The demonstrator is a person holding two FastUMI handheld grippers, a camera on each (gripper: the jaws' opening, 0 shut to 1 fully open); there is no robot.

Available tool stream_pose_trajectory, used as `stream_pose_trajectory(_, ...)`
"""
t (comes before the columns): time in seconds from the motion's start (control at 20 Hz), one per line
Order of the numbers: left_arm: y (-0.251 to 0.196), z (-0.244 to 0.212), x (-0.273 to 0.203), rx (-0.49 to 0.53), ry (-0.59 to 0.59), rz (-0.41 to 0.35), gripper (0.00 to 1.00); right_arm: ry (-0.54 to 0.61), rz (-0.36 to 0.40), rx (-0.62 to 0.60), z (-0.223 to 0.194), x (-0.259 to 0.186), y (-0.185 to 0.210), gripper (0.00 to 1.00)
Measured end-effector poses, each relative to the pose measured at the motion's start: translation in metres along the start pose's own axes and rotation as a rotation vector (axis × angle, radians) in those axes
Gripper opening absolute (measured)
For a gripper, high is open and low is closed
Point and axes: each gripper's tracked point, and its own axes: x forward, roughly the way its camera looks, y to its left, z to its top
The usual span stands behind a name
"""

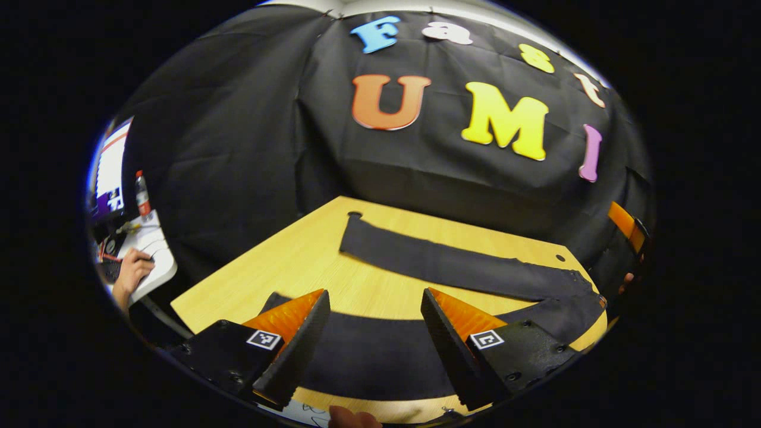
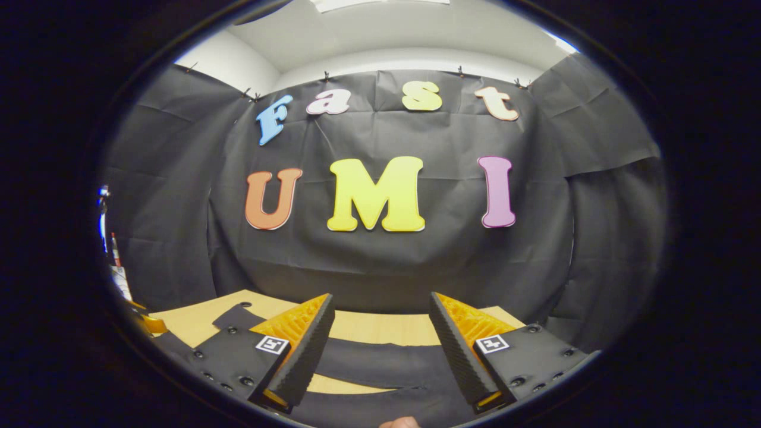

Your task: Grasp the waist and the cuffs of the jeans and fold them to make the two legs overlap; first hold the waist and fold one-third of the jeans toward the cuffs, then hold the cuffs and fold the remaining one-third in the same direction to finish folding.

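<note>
Matt dark cloth jeans (image 1: pixel 452 270) on smooth, wood-grain table (image 1: pixel 297 261).

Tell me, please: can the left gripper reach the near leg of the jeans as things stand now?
Probably yes. The left gripper is open, and the near leg of the jeans lies flat on the table between its fingers, with nothing in the way.

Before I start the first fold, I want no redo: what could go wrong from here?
1. The jeans lie with legs spread apart, so overlap may come out skewed.
2. The near leg lies close to the wooden table edge and might slip off.
3. Both hand-held grippers are open above the denim; a shallow pinch may miss.
</note>
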Motion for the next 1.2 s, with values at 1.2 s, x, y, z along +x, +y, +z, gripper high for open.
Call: stream_pose_trajectory(1.2,0.094,-0.098,-0.005,-0.926,0.509,0.288,0.94,0.190,-0.084,0.067,-0.048,-0.003,-0.059,0.96)
